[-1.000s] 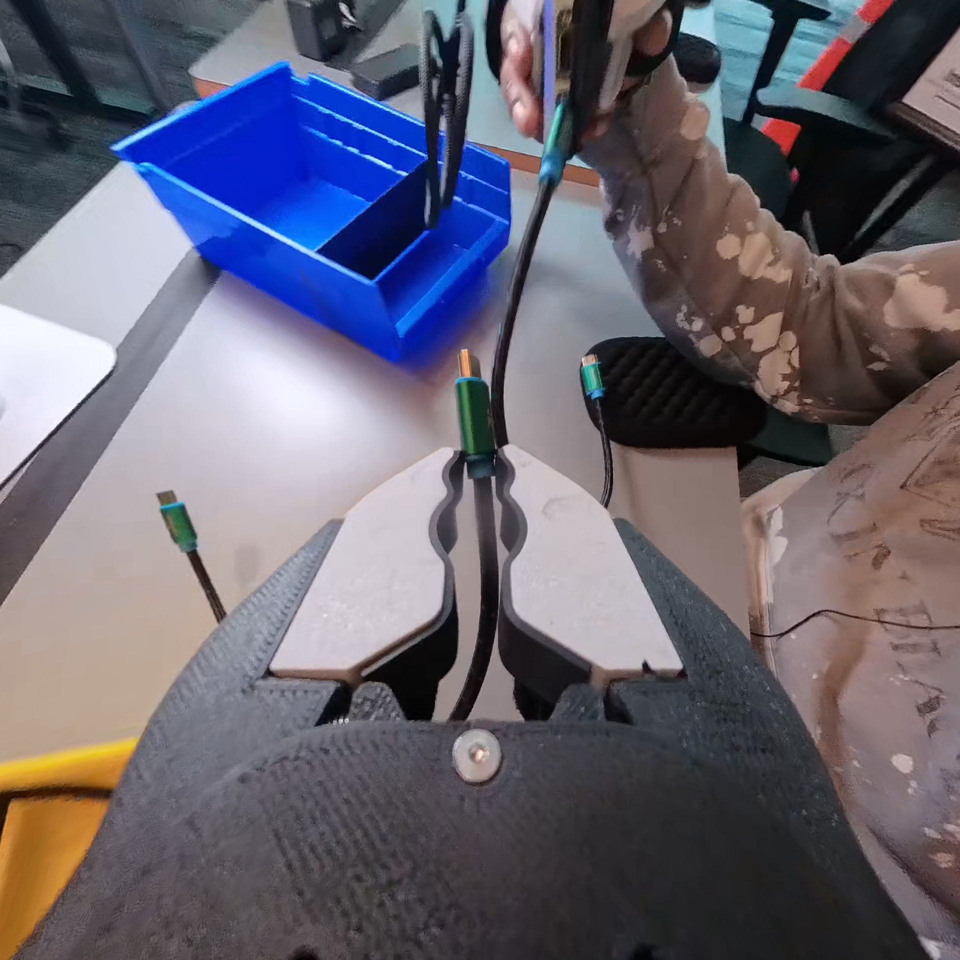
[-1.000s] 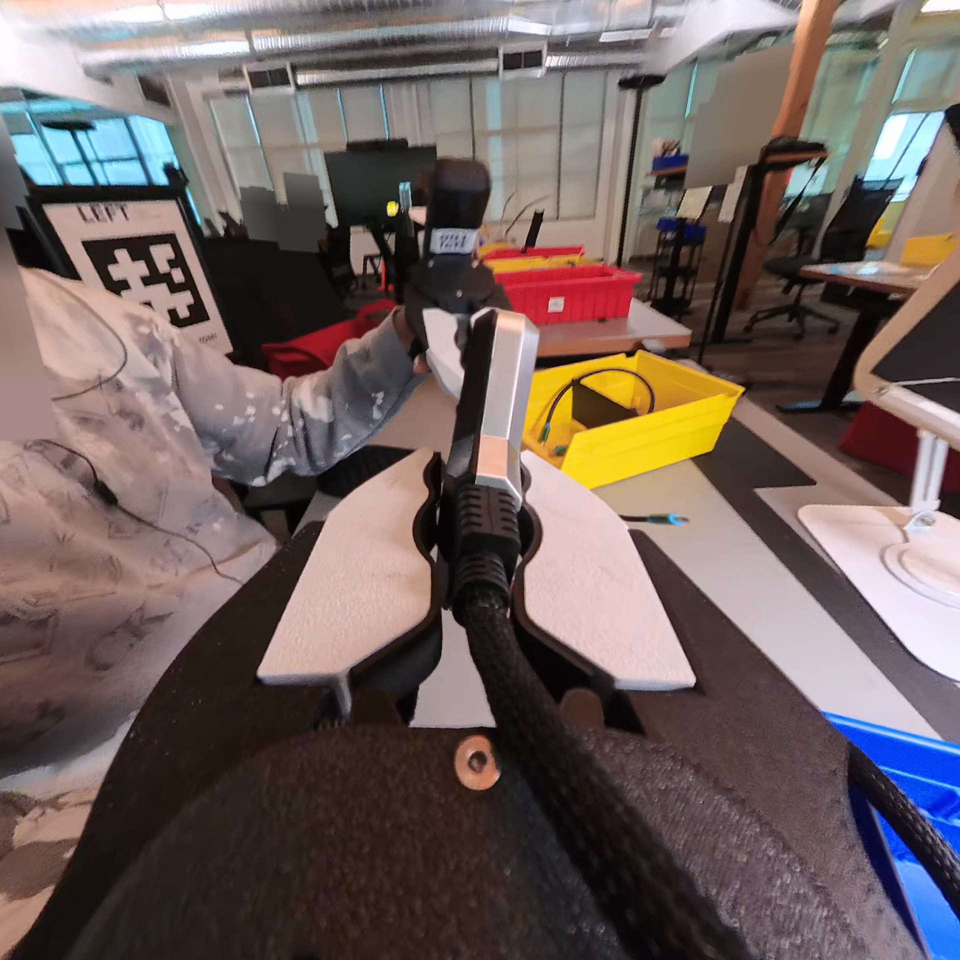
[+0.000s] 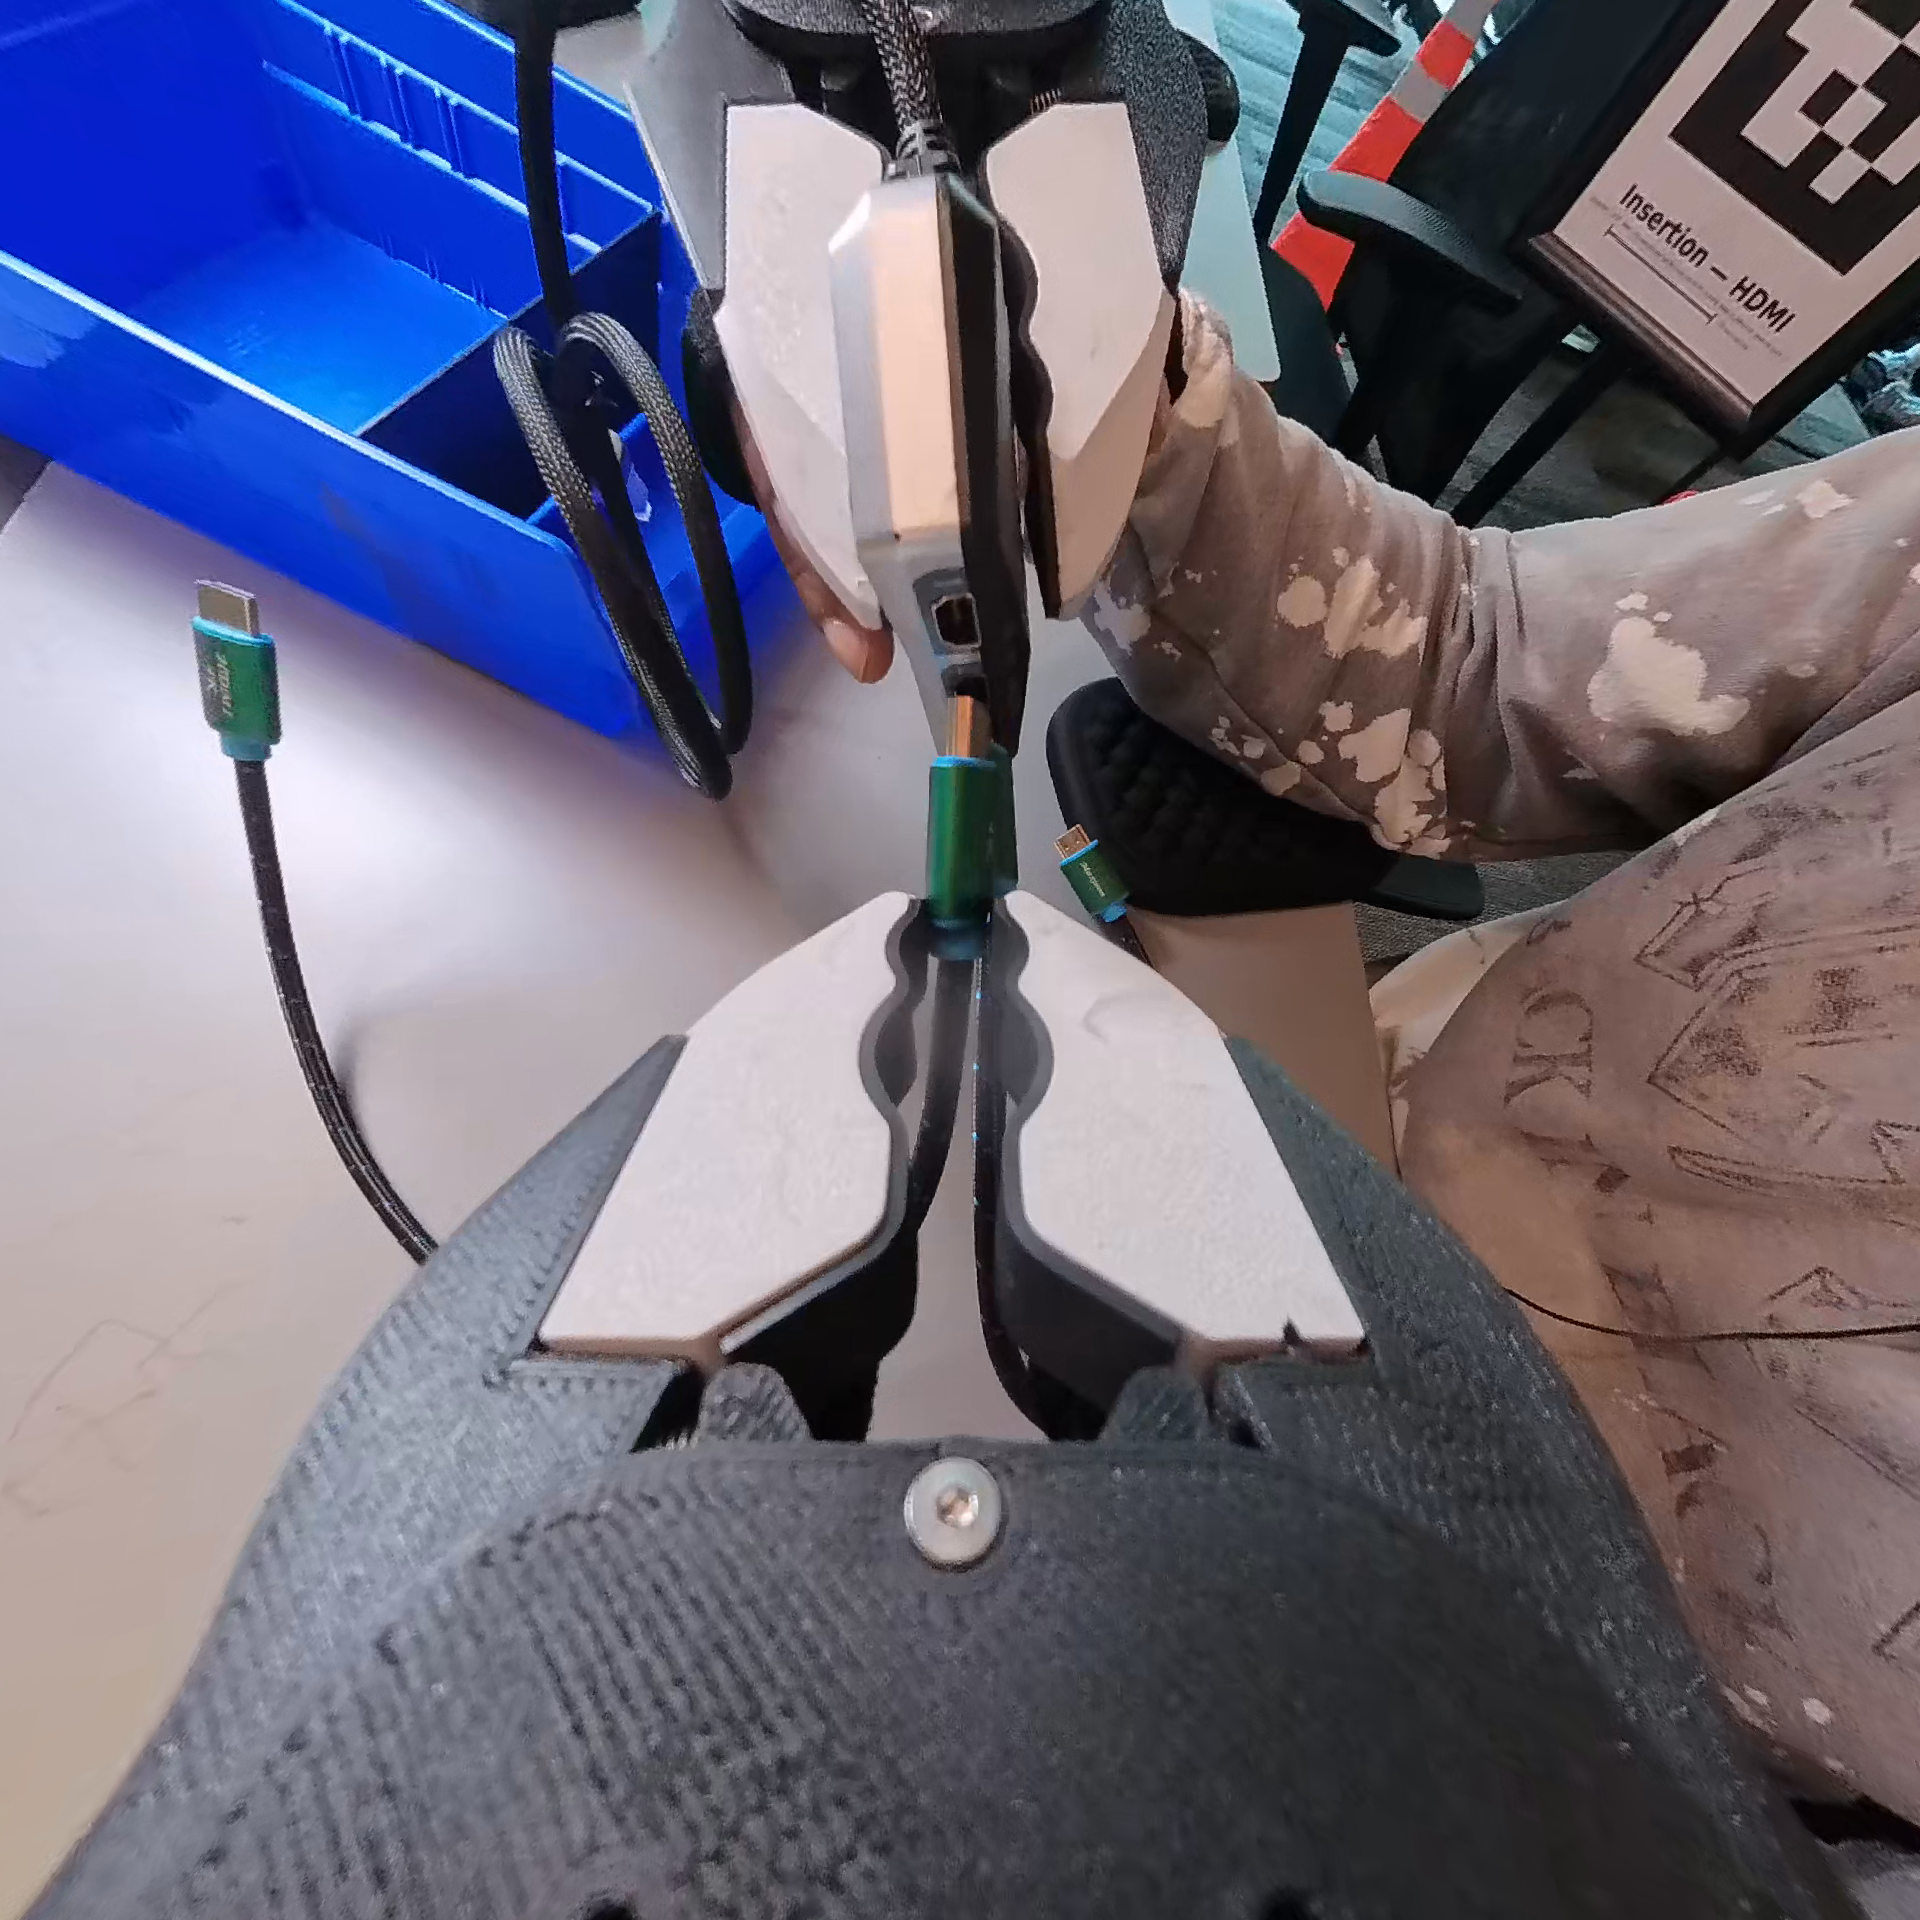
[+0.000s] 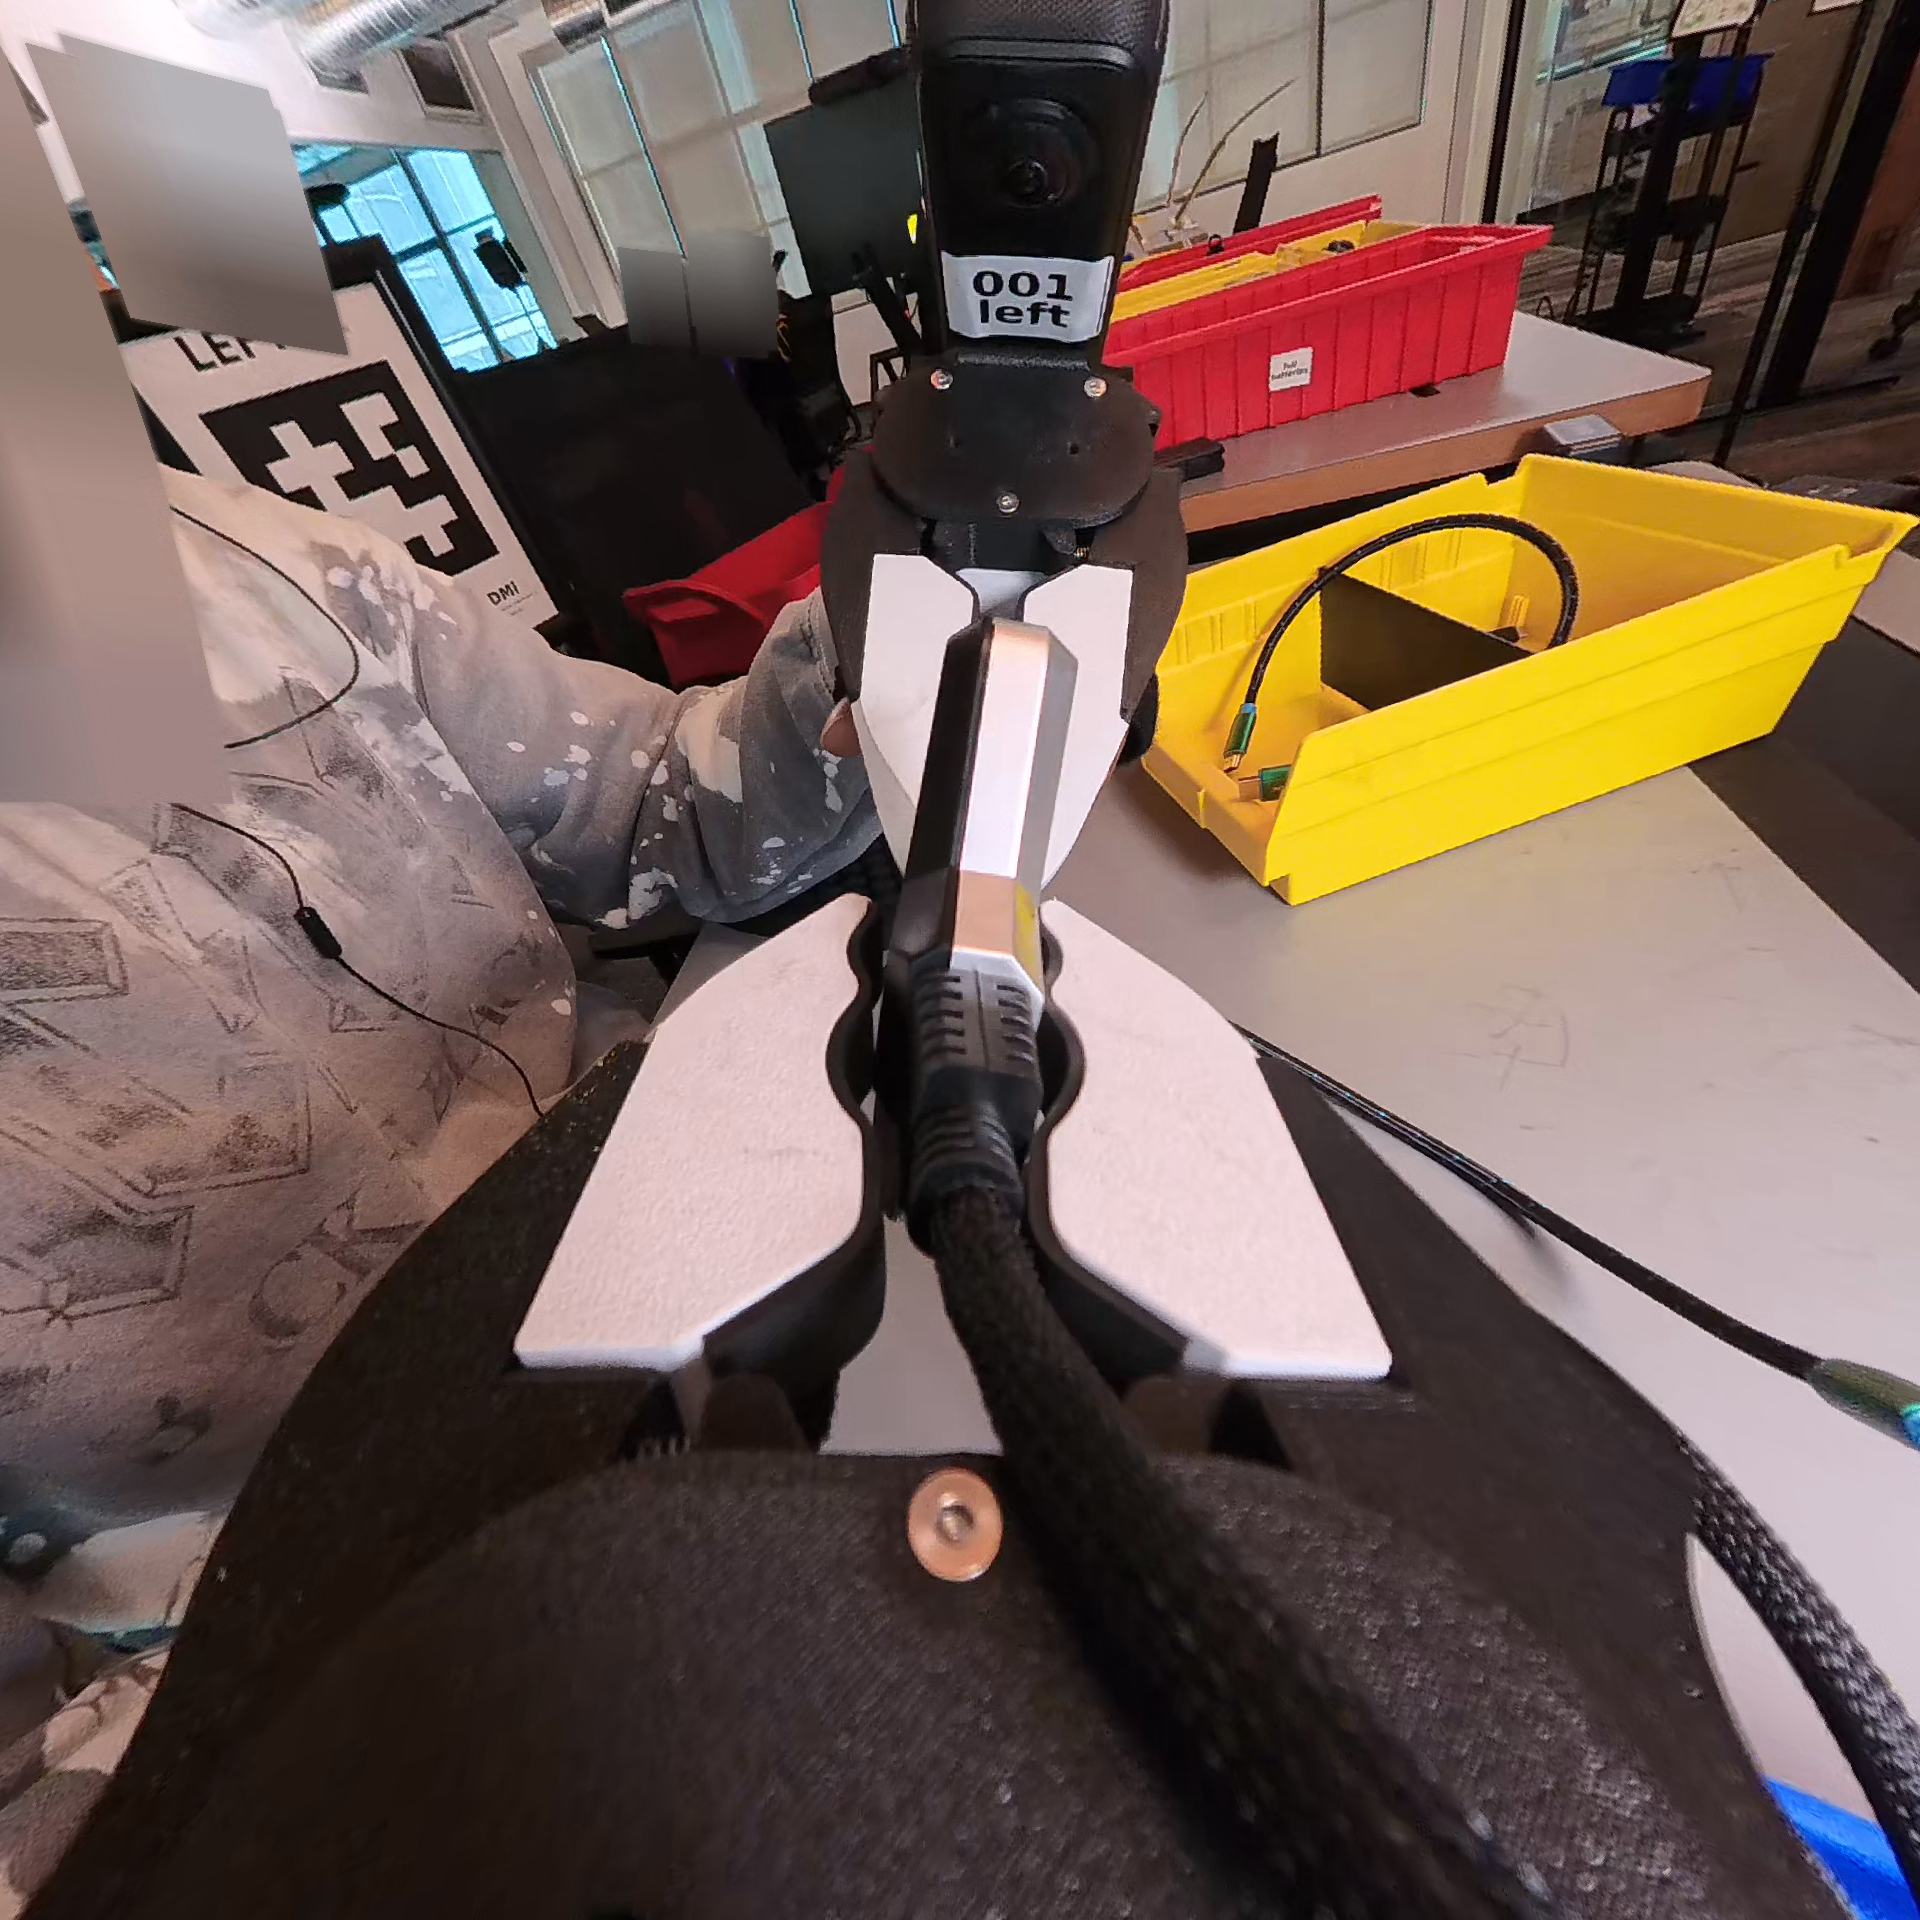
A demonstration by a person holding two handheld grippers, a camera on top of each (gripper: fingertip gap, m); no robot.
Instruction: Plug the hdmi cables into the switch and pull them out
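two grippers, left (image 3: 961,914) and right (image 4: 951,935). one silver switch (image 3: 914,395). three green hdmi plugs in the left wrist view: at 12 o'clock (image 3: 961,831), 10 o'clock (image 3: 237,675), 1 o'clock (image 3: 1091,878). one blue bin (image 3: 260,343), one yellow bin (image 4: 1558,707).

A blue bin (image 3: 343,343) with inner dividers is seen on the grey table (image 3: 156,987) in the left wrist view, and a black padded armrest (image 3: 1195,821) is found just beyond the table's edge. In the right wrist view, a yellow bin (image 4: 1558,727) with a black divider is set on the same table, while long red bins (image 4: 1340,312) are placed on a farther table. A board with a black-and-white marker (image 4: 343,468) is stood behind the person's sleeve.
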